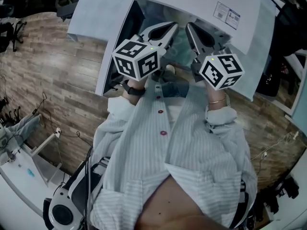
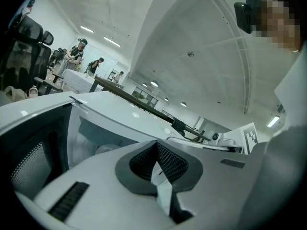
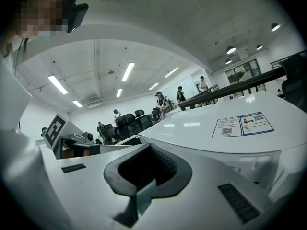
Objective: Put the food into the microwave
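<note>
Head view: a white box-shaped microwave (image 1: pixel 201 4) with a small printed label sticker (image 1: pixel 226 15) on its top fills the upper middle of the frame. Its dark-lined door (image 1: pixel 117 56) is swung open at centre left, over a grey-brown wood-plank floor (image 1: pixel 57 71). The left gripper (image 1: pixel 172 28) and right gripper (image 1: pixel 192 30) are held side by side just above the person's pale striped button shirt (image 1: pixel 192 152), tips aimed at the open cavity, neither carrying anything. A pale greenish shape (image 1: pixel 178 46) shows in the cavity between the two tips; too blurred to say if it is the food. Left gripper view: left gripper (image 2: pixel 157 162) has its jaws closed together, dark ribbed pads meeting, nothing between them. The open door (image 2: pixel 33 162) is at lower left, the microwave (image 2: pixel 120 111) across mid frame, and a pale rounded thing (image 2: pixel 106 149) sits inside the cavity at left centre. Right gripper view: right gripper (image 3: pixel 146 171) is also closed and empty, with the microwave (image 3: pixel 225 138) and its label sticker (image 3: pixel 242 123) at right. Judgement: no food is in hand, so this is either the pause after loading or before fetching. If the pale thing is the food, the next move is to push the door closed with the left gripper. If not, find the food, part one pair of jaws and pick it up.
</note>
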The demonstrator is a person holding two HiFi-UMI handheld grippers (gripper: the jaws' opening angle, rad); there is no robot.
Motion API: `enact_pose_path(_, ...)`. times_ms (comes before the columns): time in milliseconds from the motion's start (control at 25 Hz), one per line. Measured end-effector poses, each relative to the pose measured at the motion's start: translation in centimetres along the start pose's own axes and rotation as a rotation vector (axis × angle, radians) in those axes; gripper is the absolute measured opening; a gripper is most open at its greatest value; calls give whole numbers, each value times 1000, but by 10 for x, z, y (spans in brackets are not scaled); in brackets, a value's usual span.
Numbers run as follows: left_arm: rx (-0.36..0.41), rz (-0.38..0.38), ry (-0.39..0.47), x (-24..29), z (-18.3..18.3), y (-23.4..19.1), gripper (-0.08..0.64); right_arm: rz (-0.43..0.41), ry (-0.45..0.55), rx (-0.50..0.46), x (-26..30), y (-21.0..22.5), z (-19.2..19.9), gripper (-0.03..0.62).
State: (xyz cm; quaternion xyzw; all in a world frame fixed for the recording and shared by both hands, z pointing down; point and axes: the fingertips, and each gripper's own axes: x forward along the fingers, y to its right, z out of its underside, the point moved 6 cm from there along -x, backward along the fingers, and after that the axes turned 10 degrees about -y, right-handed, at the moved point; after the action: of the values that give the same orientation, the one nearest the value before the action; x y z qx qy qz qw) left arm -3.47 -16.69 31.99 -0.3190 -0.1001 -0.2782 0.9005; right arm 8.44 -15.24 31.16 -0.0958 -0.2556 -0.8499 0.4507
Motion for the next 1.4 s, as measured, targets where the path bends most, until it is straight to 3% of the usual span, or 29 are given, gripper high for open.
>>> enact_pose_path(1080, -24, -4, -37, 1, 16, 5, 8, -32, -19, 31, -3, -7, 15, 32)
enact_pose_path(1400, 8, 45, -53, 11, 2, 0, 8, -18, -10, 38, -4, 4, 15, 32)
